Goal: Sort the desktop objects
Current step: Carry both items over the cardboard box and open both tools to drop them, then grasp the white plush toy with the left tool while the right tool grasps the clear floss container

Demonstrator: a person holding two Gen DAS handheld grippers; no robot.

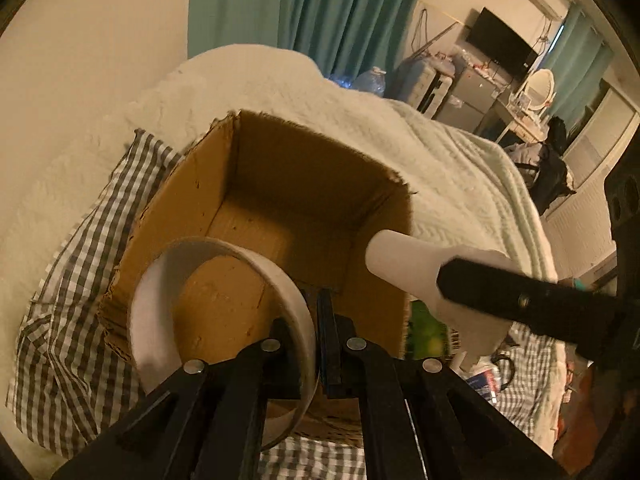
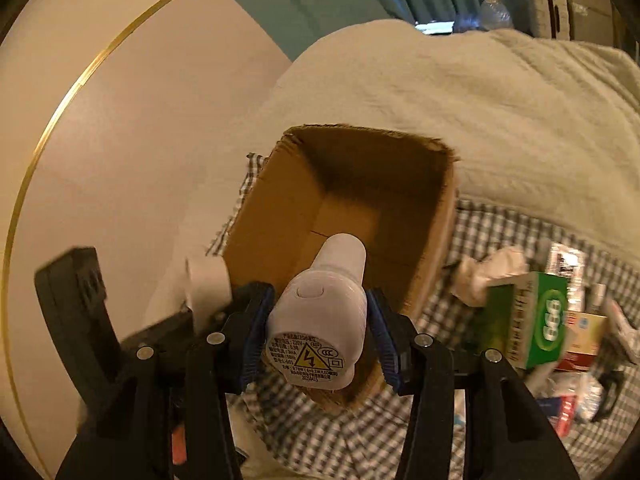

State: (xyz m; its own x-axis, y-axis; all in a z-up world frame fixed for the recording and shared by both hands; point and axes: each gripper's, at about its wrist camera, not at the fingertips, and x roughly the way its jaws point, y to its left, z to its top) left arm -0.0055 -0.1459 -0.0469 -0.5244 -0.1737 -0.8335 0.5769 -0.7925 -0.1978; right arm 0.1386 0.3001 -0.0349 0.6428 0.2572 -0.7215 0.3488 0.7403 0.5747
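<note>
An open cardboard box [image 1: 280, 184] stands on a checked cloth; it also shows in the right wrist view [image 2: 360, 184]. My left gripper [image 1: 310, 344] is shut on the rim of a white tape roll [image 1: 224, 312] and holds it over the box's near edge. The roll also shows in the right wrist view [image 2: 208, 284]. My right gripper [image 2: 316, 320] is shut on a white plug-in device with a warning label [image 2: 320, 316], held above the box's near edge. In the left wrist view this device [image 1: 424, 276] and the right gripper [image 1: 440, 280] reach in from the right.
A green box [image 2: 532, 320], crumpled tissue [image 2: 488, 276] and several small packets lie on the checked cloth [image 2: 500, 232] to the right of the cardboard box. A pale quilt [image 1: 400, 140] covers the bed behind. A wall is at the left.
</note>
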